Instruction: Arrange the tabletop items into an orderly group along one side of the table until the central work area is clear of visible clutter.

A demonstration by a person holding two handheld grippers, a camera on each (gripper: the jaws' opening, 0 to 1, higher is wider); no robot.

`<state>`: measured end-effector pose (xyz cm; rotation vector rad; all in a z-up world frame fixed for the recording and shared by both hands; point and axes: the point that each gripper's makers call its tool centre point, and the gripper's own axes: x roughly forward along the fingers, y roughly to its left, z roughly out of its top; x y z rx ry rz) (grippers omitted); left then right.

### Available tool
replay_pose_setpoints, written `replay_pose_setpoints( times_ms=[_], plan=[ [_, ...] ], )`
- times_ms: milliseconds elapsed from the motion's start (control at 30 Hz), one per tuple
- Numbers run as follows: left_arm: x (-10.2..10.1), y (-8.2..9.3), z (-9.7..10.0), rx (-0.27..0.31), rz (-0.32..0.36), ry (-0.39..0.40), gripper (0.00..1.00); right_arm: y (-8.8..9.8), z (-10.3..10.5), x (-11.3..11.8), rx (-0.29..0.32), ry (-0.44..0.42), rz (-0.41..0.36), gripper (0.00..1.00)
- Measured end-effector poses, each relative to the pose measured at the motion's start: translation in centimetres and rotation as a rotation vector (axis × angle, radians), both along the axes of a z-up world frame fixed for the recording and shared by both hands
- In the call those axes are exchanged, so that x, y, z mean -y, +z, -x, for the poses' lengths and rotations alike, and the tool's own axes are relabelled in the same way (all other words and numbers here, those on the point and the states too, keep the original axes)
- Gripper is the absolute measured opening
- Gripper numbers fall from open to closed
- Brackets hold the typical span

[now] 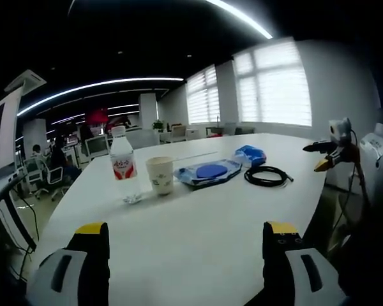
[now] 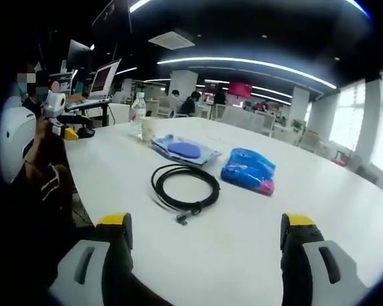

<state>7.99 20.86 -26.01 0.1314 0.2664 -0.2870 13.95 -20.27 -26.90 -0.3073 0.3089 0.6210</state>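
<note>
Left gripper: jaws spread wide, nothing between them, low over bare white table. Broad open tabletop ahead of the jaws before any item.

Beyond that, a row across the middle of the table: water bottle upright at left, paper cup just beside it, then a flat clear packet with a blue disc, a blue pouch behind it, and a coiled black cable at right, near the table's right edge. Far side of the table bare up to the chairs and windows.

Right gripper: jaws also wide apart, holding nothing, above clear tabletop. Cable lies nearest, its plug end toward the jaws; pouch just right of it, packet farther back, cup and bottle farthest, near the far left edge.

The left gripper shows at the table's left edge, held by a person.
</note>
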Motion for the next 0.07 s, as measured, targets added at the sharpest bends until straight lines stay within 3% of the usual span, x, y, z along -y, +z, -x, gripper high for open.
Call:
replay_pose_setpoints(
  times_ms=[67],
  plan=[
    [-0.14,0.01,0.01,-0.001,0.0,0.005,1.0,-0.2,-0.01,0.03,-0.003,-0.002,0.01,0.92]
  ],
)
